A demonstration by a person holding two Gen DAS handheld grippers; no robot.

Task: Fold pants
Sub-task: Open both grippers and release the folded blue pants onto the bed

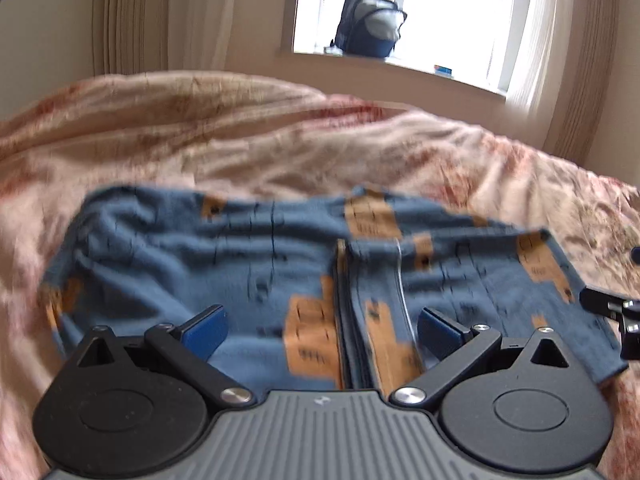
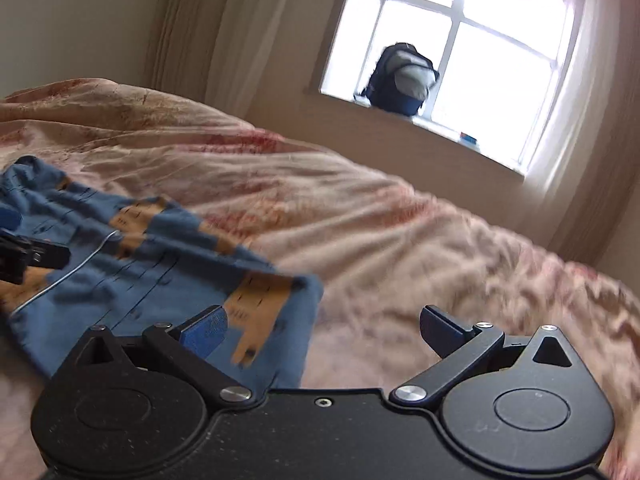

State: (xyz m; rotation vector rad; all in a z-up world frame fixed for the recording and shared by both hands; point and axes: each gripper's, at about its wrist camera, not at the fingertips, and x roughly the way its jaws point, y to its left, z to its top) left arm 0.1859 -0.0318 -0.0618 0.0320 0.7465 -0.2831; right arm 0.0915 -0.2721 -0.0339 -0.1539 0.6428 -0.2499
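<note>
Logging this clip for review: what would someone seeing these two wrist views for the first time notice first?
The blue pants with orange block prints stand out, lying rumpled on the pinkish floral bedspread right ahead of the open left gripper. Behind them a dark backpack sits on the sill of a bright window. The right gripper, also open, is at the pants' right edge, holding nothing.

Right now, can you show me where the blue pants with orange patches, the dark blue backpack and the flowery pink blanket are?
blue pants with orange patches [image 1: 248, 264], left wrist view, on plain blue cloth left of the middle fold.
dark blue backpack [image 2: 404, 80], right wrist view, on its grey front panel.
flowery pink blanket [image 2: 400, 240], right wrist view, on bare wrinkled fabric.
</note>
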